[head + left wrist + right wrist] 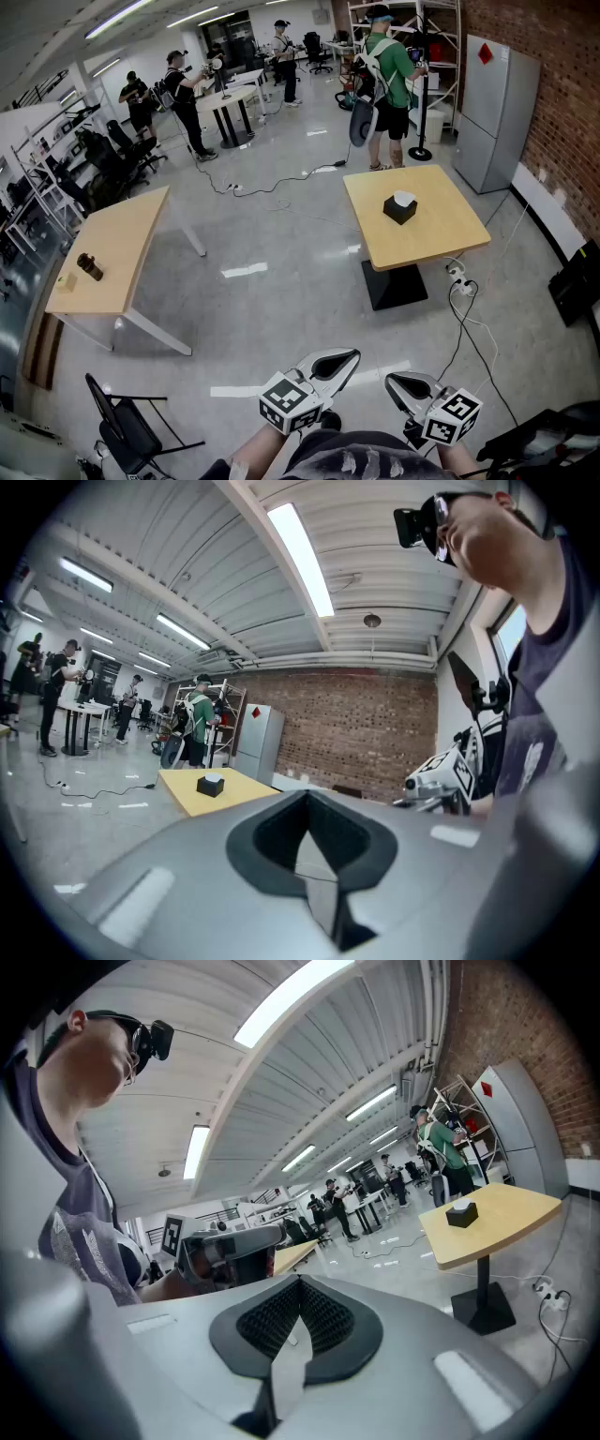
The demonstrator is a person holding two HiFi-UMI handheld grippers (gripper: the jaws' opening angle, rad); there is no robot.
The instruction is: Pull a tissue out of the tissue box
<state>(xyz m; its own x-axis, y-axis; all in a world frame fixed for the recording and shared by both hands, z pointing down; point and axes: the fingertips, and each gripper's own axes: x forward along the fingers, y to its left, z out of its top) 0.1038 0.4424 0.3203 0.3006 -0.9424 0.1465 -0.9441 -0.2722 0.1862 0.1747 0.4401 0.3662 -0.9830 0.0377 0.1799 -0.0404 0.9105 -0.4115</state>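
A black tissue box (400, 207) with a white tissue poking from its top stands on the square wooden table (441, 234) across the floor, far from both grippers. The box also shows small in the left gripper view (210, 785) and in the right gripper view (460, 1213). My left gripper (351, 356) and right gripper (392, 380) are held close to my body at the bottom of the head view, both shut with nothing between the jaws. In the gripper views the left gripper (309, 847) and the right gripper (292, 1330) have their jaws pressed together.
A long wooden table (112, 253) with a dark bottle stands at left. A black chair (127, 427) is at lower left. Cables and a power strip (461, 281) lie on the floor by the square table. Several people stand in the background; a grey fridge (497, 112) is at right.
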